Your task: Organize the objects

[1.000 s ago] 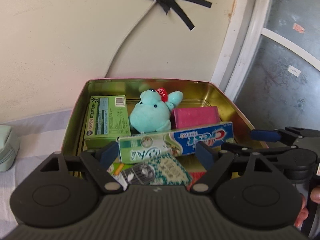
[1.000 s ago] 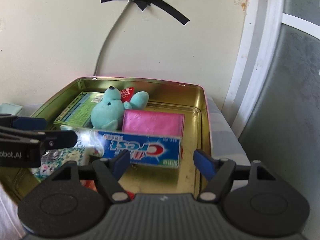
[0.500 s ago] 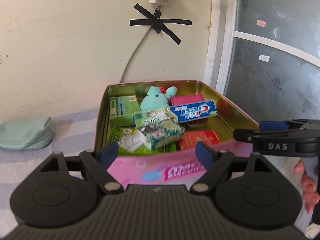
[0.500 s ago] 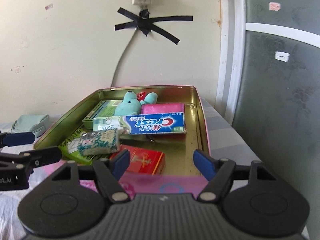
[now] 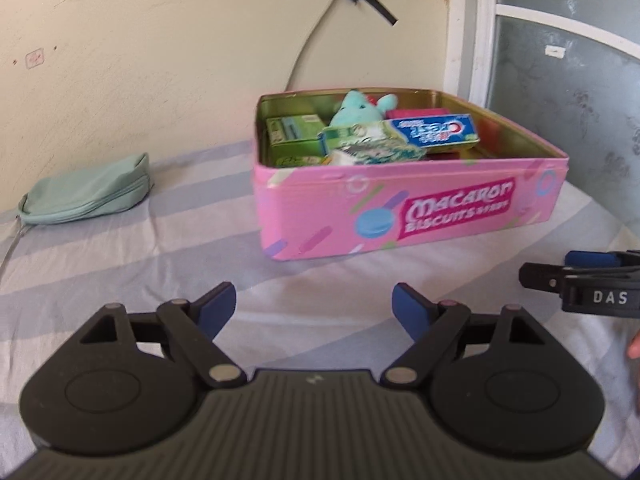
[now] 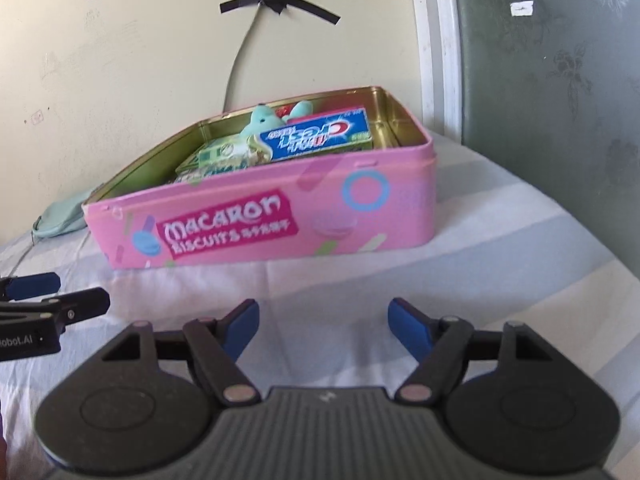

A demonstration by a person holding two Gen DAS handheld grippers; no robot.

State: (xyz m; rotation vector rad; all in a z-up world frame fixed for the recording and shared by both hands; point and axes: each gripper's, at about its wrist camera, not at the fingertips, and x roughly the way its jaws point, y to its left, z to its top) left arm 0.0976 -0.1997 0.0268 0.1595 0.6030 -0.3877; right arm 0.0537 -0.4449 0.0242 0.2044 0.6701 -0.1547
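Note:
A pink Macaron biscuit tin stands open on the striped cloth. Inside lie a blue Crest toothpaste box, a teal plush toy, green boxes and a pink box. My left gripper is open and empty, in front of the tin and apart from it. My right gripper is open and empty, also short of the tin. Each gripper shows at the edge of the other's view.
A teal zip pouch lies on the cloth left of the tin. The wall with a taped cable is behind the tin. A white door frame and frosted glass panel stand at the right.
Both grippers have pulled back and down from above the tin's contents. The tin's pink front now shows in full, farther away. Both stay open and empty.

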